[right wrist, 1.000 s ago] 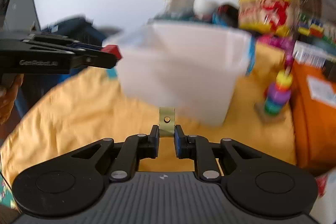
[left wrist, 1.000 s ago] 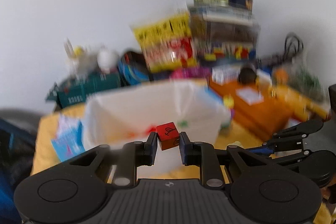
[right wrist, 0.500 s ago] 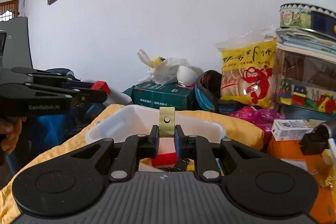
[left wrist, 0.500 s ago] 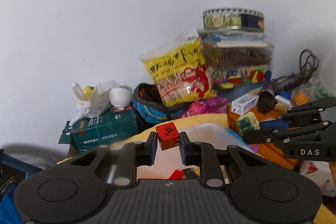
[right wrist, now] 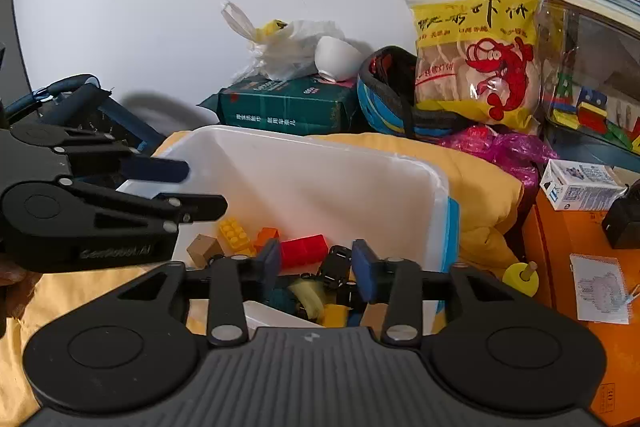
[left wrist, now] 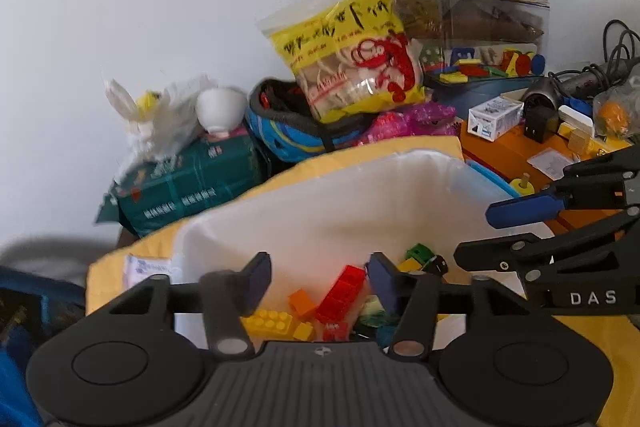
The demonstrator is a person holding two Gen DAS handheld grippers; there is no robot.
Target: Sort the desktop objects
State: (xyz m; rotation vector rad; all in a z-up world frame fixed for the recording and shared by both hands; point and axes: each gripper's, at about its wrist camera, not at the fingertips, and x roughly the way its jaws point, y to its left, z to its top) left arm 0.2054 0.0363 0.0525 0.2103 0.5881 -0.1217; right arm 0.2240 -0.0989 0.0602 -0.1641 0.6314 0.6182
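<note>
A white plastic bin (left wrist: 320, 207) (right wrist: 320, 183) stands on a yellow cloth and holds loose toys: a red brick (left wrist: 342, 291) (right wrist: 304, 249), a yellow brick (left wrist: 268, 323) (right wrist: 236, 233), a wooden cube (right wrist: 204, 249) and a black toy part (right wrist: 338, 263). My left gripper (left wrist: 318, 277) (right wrist: 204, 187) hovers over the bin's near left side. Its jaws are opening and nothing is between them. My right gripper (right wrist: 316, 263) (left wrist: 474, 235) hangs over the bin's right side. Its jaws are opening too and hold nothing.
Behind the bin lie a green package (right wrist: 288, 111), a white plastic bag (right wrist: 288, 47), a blue helmet (right wrist: 384, 99) and a yellow snack bag (right wrist: 476, 55). To the right are an orange box (right wrist: 568, 267), a small white carton (right wrist: 580, 191) and a yellow peg toy (right wrist: 520, 277).
Both grippers moved in over the bin and opened. The red cube has left the left jaws and the yellowish piece has left the right jaws.
</note>
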